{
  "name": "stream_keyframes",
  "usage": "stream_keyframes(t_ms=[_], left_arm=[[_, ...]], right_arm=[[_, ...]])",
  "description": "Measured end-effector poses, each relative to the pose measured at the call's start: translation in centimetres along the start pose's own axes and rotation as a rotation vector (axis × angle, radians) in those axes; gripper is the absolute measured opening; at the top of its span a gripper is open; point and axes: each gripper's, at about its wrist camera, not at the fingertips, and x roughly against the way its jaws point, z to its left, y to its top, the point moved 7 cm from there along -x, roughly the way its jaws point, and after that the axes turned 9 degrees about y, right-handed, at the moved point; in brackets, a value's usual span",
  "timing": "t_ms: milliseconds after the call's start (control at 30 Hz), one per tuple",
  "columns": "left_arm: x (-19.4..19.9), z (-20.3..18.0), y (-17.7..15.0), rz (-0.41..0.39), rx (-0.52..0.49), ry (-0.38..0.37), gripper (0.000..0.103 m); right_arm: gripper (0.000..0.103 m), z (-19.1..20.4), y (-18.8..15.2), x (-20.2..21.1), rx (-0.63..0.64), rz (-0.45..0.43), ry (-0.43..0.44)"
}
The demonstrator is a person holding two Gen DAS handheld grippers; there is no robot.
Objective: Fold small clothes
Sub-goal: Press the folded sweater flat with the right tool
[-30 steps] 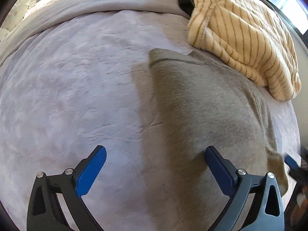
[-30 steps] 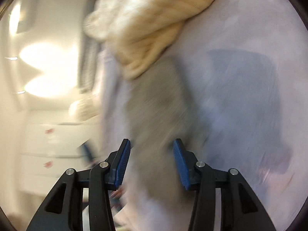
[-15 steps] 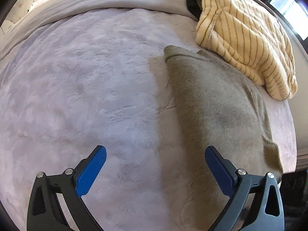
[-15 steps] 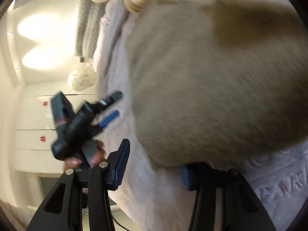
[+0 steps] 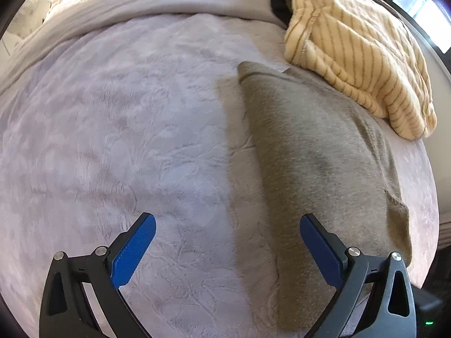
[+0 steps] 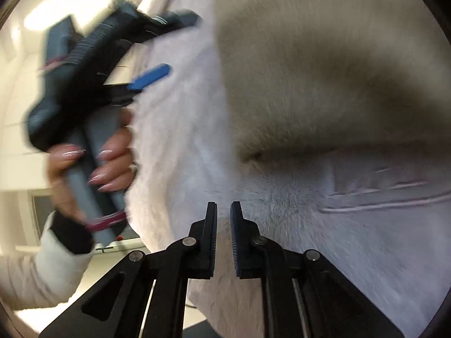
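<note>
A folded grey-brown fleece garment (image 5: 318, 157) lies flat on the pale lilac blanket (image 5: 126, 140), at the right of the left wrist view. My left gripper (image 5: 227, 249) is wide open and empty, its right finger over the garment's near left edge. In the blurred right wrist view the same garment (image 6: 324, 64) fills the upper right. My right gripper (image 6: 224, 225) is nearly closed with a thin gap, holding nothing, just short of the garment's near edge. The left gripper (image 6: 149, 77) shows there, held in a hand.
A cream garment with tan stripes (image 5: 358, 53) is heaped at the far right, touching the grey garment's far end. A dark item (image 5: 279, 2) sits behind it. The bed's edge drops off at the right (image 5: 431, 197). Embossed lettering (image 6: 380, 191) marks the blanket.
My right gripper has let go of the grey garment, drawn back off its edge and closed to a thin gap. The garment now lies flat. My left gripper stayed open, shifting slightly left.
</note>
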Motion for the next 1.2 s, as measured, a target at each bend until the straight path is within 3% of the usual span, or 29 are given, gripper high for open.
stream_keyframes(t_ms=[167,233,300,400,433,533,633,733,833,900,967,1200], left_arm=[[0.2,-2.1,0.4,-0.013,-0.016,-0.024,0.103],[-0.9,-3.3,-0.4,0.015,-0.042,-0.014,0.103],[-1.7,-3.7,-1.2,0.012,-0.045,0.009,0.103],[-2.0,-3.7,-1.7,0.034,-0.005,-0.029,0.103],[-1.9,-3.7,-1.7,0.037,0.001,-0.027,0.103],[-1.7,-3.9,-1.6,0.026,-0.021,-0.009,0.103],[-1.6,-4.1,-1.4,0.025,-0.039,0.002,0.103],[-1.7,-3.8,-1.3,0.036,-0.028,-0.008,0.103],[-1.8,-3.5,-1.4,0.047,-0.013,-0.017,0.103],[-1.9,-3.5,-1.4,0.048,-0.014,-0.016,0.103],[-1.8,-3.5,-1.4,0.047,-0.022,-0.009,0.103],[-2.0,-3.7,-1.3,0.060,-0.038,-0.009,0.103]], right_arm=[[0.012,-1.5,6.8,7.6,0.046,-0.229,-0.181],[0.013,-4.6,8.1,9.5,-0.004,-0.272,-0.277],[0.003,-8.9,8.1,10.5,-0.117,-0.282,-0.362],[0.000,-11.9,6.9,11.2,-0.294,-0.379,-0.133],[0.000,-12.1,6.6,11.5,-0.321,-0.396,-0.110],[0.000,-11.5,6.4,11.9,-0.317,-0.401,-0.157],[0.000,-10.9,5.9,14.8,-0.280,-0.399,-0.284],[0.007,-10.8,6.1,18.5,-0.254,-0.427,-0.387],[0.012,-10.5,6.0,19.8,-0.258,-0.444,-0.378],[0.024,-10.7,5.6,21.0,-0.262,-0.438,-0.392],[0.045,-11.2,5.0,21.1,-0.263,-0.434,-0.400],[0.050,-11.0,5.8,19.2,-0.260,-0.406,-0.383]])
